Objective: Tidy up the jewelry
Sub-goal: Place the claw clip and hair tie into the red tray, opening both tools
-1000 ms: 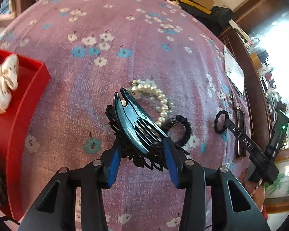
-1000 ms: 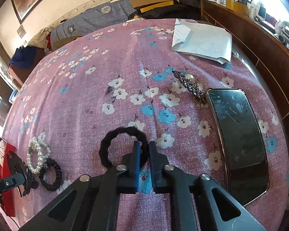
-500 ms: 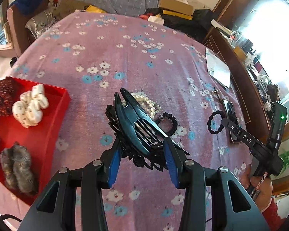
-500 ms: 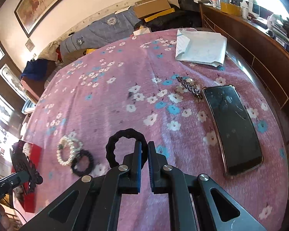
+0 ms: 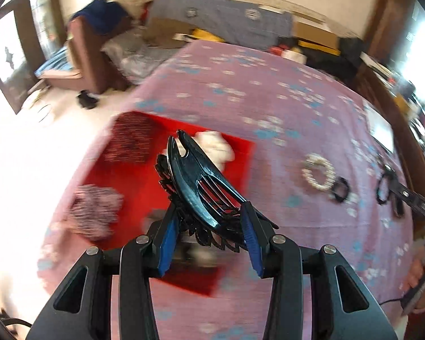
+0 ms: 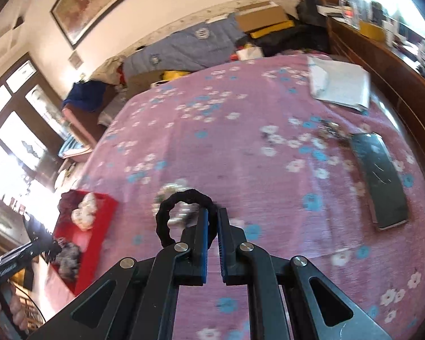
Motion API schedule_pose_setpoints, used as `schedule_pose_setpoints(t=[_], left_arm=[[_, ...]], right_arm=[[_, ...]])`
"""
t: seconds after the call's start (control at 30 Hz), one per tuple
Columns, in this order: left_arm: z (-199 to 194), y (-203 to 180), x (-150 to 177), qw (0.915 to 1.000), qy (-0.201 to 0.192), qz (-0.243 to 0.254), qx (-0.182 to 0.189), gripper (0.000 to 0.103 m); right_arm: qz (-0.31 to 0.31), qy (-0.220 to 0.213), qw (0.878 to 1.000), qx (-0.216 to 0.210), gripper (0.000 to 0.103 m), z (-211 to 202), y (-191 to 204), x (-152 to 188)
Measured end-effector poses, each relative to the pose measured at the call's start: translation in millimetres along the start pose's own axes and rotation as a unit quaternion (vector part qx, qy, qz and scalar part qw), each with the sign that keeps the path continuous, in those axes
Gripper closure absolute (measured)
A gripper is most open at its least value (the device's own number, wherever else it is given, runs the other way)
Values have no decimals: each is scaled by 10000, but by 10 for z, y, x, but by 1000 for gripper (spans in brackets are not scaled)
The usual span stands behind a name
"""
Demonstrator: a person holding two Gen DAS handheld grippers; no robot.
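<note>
My left gripper (image 5: pixel 209 223) is shut on a large black hair claw clip (image 5: pixel 195 175) and holds it above the red tray (image 5: pixel 144 178) at the table's left edge. The tray holds a white scrunchie (image 5: pixel 215 147), a dark red one (image 5: pixel 130 138) and a patterned one (image 5: pixel 96 209). My right gripper (image 6: pixel 212 226) is shut on a black hair tie (image 6: pixel 181 215), held above the table. A pearl bracelet (image 5: pixel 318 171) and a second black hair tie (image 5: pixel 340 188) lie on the pink floral cloth. The view is blurred by motion.
A black phone (image 6: pixel 379 175), an ornate brooch (image 6: pixel 331 130) and white papers (image 6: pixel 340 85) lie on the right side of the table (image 6: pixel 240 119). A wooden cabinet (image 6: pixel 388 65) stands along the right. The red tray also shows in the right wrist view (image 6: pixel 99 226).
Both grippers have lifted and swung left with their loads. The left gripper with the claw clip is now over the red tray. The right gripper has followed leftward toward the pearl bracelet.
</note>
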State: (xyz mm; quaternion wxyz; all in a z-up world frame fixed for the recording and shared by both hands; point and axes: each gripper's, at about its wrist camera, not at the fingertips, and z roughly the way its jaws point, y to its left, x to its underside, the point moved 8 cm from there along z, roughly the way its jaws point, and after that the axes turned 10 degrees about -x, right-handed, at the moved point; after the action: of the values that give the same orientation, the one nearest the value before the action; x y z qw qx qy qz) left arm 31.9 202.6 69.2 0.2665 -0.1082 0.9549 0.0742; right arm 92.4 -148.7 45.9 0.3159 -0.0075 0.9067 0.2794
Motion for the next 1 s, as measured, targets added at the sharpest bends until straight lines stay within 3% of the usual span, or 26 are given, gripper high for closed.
schedule_pose_setpoints(t=[0.2, 0.57, 0.77, 1.0], left_arm=[[229, 625, -21, 9989, 200, -231, -349, 61], [702, 887, -234, 9990, 294, 70, -319, 61], [1009, 898, -253, 9976, 478, 368, -329, 60], [1197, 949, -169, 9963, 673, 462, -278, 59]], right_arm=[[-357, 274, 9982, -399, 96, 324, 679, 72], [-925, 829, 9890, -807, 95, 1112, 1773, 312], [-1150, 1086, 9854, -635, 95, 1569, 2039, 399], [-1228, 1405, 9817, -383, 95, 1895, 2055, 544]])
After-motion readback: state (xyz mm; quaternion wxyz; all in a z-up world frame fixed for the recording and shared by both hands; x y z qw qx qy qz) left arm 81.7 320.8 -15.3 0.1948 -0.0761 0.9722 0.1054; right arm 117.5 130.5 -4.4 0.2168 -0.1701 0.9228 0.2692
